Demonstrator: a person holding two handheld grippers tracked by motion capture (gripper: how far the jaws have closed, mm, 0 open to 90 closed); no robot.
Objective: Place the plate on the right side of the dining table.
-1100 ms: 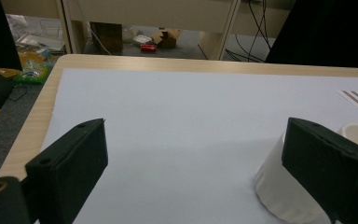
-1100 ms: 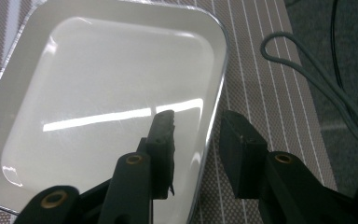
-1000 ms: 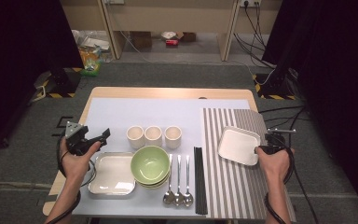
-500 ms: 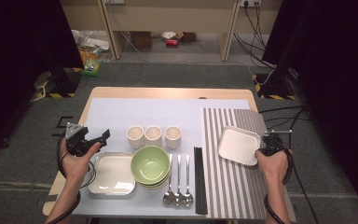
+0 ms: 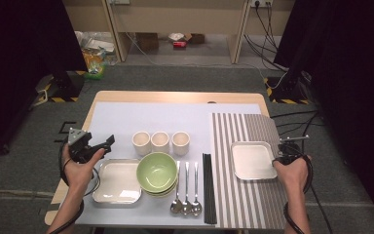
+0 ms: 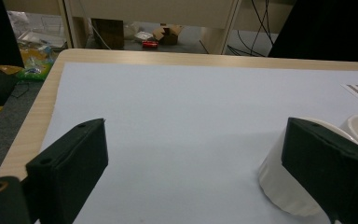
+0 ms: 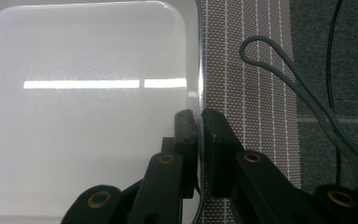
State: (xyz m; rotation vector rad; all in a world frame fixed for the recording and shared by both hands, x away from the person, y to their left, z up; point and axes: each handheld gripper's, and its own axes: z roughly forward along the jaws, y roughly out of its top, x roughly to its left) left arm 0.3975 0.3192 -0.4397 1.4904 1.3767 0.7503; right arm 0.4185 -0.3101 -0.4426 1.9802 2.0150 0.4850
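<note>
A white square plate lies on the striped placemat at the right. My right gripper reaches its right edge from the side. In the right gripper view the plate takes up the left, and my right gripper pinches its rim, one jaw inside and one outside; the jaws have just been closing onto it. My left gripper hovers open at the table's left, beside the cups. The left gripper view has my left gripper wide apart over bare white mat, with a cream cup behind the right jaw.
Three cream cups stand in a row mid-table. In front of them are a green bowl, a metal tray, three spoons and black chopsticks. A grey cable loops over the placemat's right side.
The right hand has settled slightly closer against the plate's right edge. The plate, the left hand and everything else stay where they were.
</note>
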